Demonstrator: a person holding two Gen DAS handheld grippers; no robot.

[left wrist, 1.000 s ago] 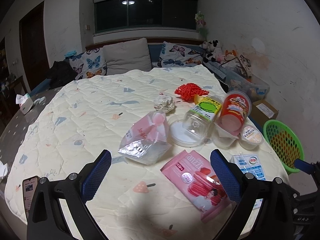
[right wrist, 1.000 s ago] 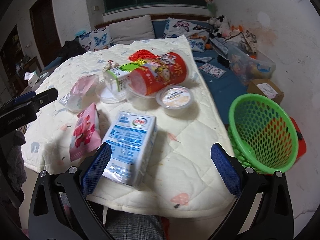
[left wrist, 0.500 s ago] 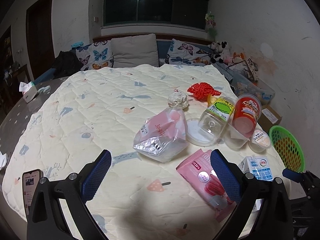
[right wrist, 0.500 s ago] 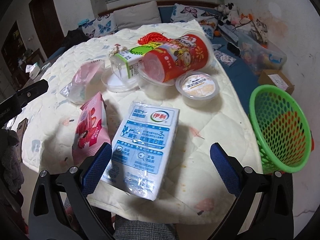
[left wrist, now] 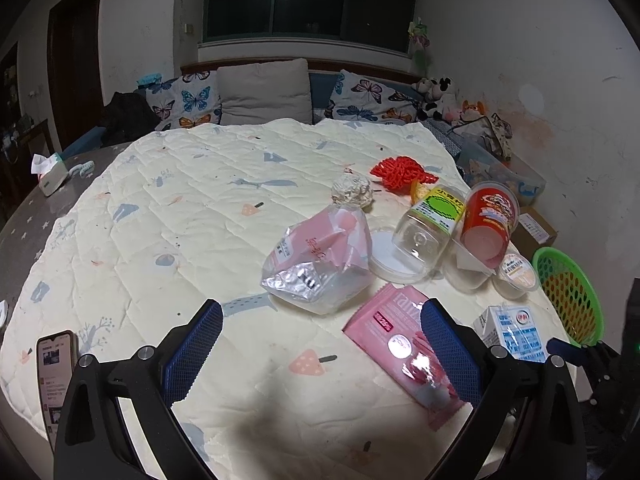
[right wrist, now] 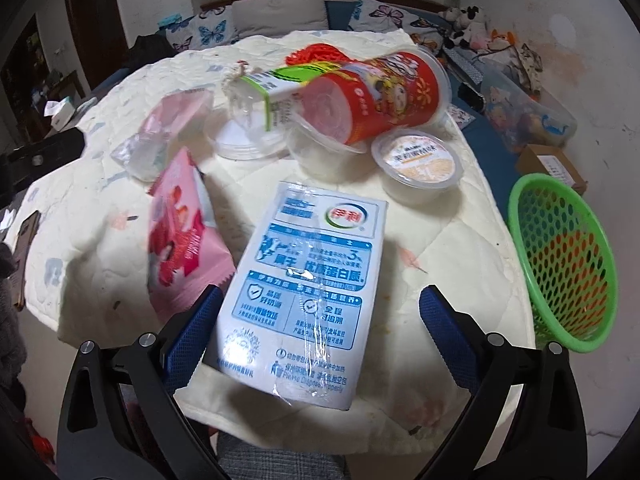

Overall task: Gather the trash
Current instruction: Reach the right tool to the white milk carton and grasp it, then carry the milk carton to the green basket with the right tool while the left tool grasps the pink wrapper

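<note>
Between right tool [right wrist: 320, 336] pads: milk carton [right wrist: 308, 280]

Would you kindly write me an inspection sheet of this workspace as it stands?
Surface: quilted cover over a table.
Job's things: milk carton flat near the edge; pink wrapper beside it; clear bag, plastic jar and red cup on their sides; sealed small cup; foil ball; green basket off the table's edge.
Clutter: phone.
Grippers: left gripper open, holding nothing; right gripper open, straddling the carton.
Cables: nothing seen.
Surroundings: pillows, dark window.
</note>
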